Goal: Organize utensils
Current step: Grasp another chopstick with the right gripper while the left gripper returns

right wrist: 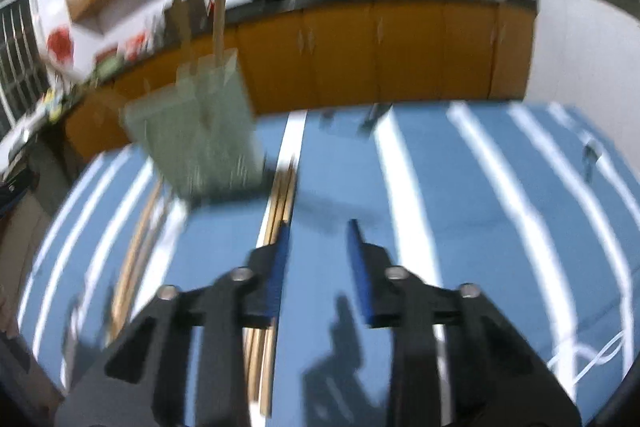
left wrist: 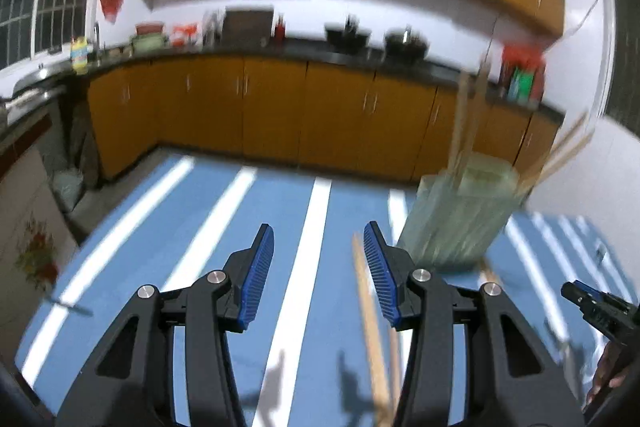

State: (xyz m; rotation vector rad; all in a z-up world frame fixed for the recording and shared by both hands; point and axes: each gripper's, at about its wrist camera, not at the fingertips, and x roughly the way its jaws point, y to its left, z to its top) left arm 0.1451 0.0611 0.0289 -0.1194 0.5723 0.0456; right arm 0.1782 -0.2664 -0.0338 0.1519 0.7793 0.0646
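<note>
Hand-held gripper (left wrist: 319, 239) agape — no legible writing

No writing, label, brand or number can be read in either view; both are motion-blurred, and packages on the far kitchen counter show only colour.
</note>
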